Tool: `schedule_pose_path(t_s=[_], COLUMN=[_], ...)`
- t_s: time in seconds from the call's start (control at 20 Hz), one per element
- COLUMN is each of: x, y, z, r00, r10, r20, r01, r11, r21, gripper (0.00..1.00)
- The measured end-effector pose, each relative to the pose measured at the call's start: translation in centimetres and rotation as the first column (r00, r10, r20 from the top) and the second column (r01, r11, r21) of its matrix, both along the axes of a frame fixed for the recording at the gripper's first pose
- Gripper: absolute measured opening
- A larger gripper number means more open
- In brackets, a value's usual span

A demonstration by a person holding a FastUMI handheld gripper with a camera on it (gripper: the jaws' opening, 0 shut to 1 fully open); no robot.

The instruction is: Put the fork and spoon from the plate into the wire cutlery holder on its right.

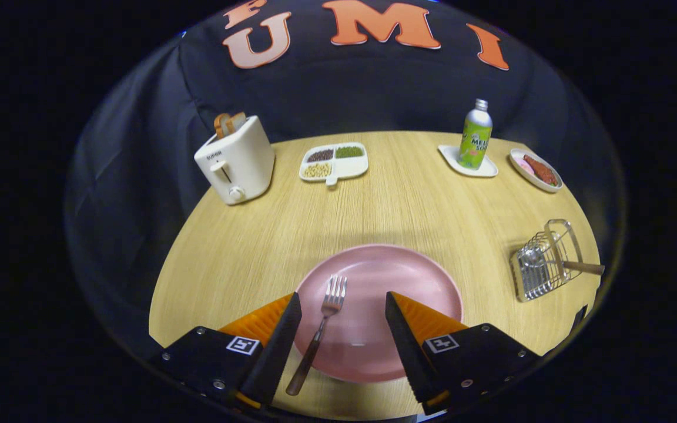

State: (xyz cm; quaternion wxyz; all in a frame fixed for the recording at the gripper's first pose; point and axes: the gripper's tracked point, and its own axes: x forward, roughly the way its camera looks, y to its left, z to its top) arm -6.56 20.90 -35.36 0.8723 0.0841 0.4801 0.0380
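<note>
A pink plate point(409, 276) lies on the wooden table just ahead of my fingers. A fork point(322, 325) with a dark handle rests on its left part, tines pointing away, handle overhanging the near rim. My gripper point(342, 305) is open, its fingers straddling the fork, closer to the left finger, not touching it. The wire cutlery holder point(541, 264) stands to the right of the plate. A spoon lies in the wire cutlery holder, bowl inside, with its wooden handle point(584, 268) sticking out to the right.
At the table's far side stand a white toaster point(237, 160) with bread, a divided white dish point(334, 161) of beans, a green bottle point(475, 136) on a small white tray, and a small dish point(535, 170) of meat. Bare wood lies between them and the plate.
</note>
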Motion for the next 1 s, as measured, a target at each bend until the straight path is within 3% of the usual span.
schedule_pose_path(t_s=[0.5, 0.7, 0.85, 1.0], x=[-3.7, -4.2, -4.1, -4.1], y=[1.6, 1.5, 1.5, 1.5], z=[-4.5, -5.1, -5.4, -5.4], r00=[0.977, 0.963, 0.955, 0.942], r10=[0.079, 0.095, 0.103, 0.142], r20=[-0.199, -0.251, -0.278, -0.304], r01=[-0.079, -0.095, -0.103, -0.145], r11=[0.997, 0.995, 0.995, 0.989], r21=[0.004, 0.013, 0.014, 0.012], gripper=[0.55, 0.36, 0.14, 0.12])
